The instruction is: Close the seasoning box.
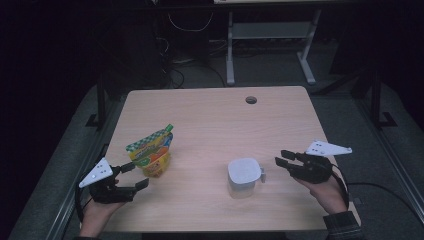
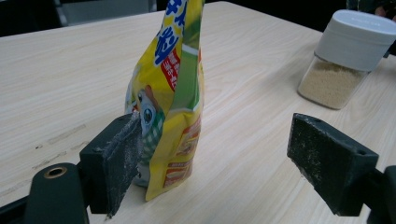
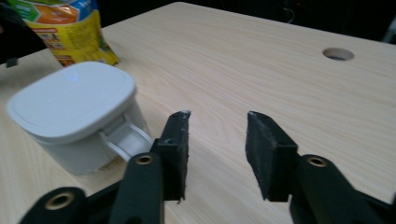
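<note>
A glossy, crinkled yellow pouch [image 1: 152,153] stands near the pale woodgrain bench's [image 1: 210,115] left edge, between the released left hand-held gripper's [image 1: 134,175] jaws. Toward the right edge, a rounded-square white-lidded clear container [image 1: 244,177] holds beige grains beside the released right hand-held gripper [image 1: 283,159].

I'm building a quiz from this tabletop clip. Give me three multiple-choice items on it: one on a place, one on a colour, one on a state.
1. Where does the snack pouch stand on the table?
A. beside the round hole
B. toward the person's left, by the left gripper
C. on top of the container

2. What colour is the lid of the container?
A. white
B. red
C. black

3. How do the jaws of the right gripper stand?
A. clamped on the container's lid
C. apart, with nothing between them
B. shut on the pouch

Answers: 1 B, the high view shows the pouch just ahead of the left gripper. 2 A, the lid is white above a clear body with pale grains. 3 C, the right gripper view shows bare table between the pads.
</note>
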Action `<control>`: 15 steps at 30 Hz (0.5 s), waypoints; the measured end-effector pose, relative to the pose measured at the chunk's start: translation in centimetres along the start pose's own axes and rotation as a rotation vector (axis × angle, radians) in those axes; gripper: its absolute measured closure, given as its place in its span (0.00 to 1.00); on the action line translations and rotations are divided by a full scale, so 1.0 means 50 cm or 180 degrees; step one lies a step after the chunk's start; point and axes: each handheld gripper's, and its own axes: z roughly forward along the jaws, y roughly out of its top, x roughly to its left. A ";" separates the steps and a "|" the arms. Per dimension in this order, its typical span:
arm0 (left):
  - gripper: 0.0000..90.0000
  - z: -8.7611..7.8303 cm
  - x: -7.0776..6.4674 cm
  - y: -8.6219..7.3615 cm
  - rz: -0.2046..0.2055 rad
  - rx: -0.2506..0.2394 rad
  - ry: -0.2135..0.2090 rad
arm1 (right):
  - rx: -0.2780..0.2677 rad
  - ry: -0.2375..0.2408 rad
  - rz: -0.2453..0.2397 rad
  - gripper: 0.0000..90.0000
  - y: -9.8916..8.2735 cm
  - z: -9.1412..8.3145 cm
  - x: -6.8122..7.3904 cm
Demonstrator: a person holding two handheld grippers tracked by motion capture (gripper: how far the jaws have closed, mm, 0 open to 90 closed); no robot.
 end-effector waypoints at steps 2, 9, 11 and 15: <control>0.20 0.001 -0.001 0.001 0.0003 -0.0007 0.0001 | 0.0006 -0.0059 0.0041 0.59 -0.008 -0.002 -0.006; 0.20 0.007 -0.001 -0.003 0.0032 0.0041 -0.0001 | 0.0075 -0.0248 0.0136 0.40 -0.042 -0.009 -0.031; 0.20 0.009 -0.001 -0.005 0.0047 0.0065 0.0004 | 0.0089 -0.0300 0.0147 0.35 -0.049 -0.010 -0.037; 0.20 0.012 -0.001 -0.008 0.0071 0.0121 0.0014 | 0.0141 -0.0385 0.0192 0.30 -0.063 -0.009 -0.053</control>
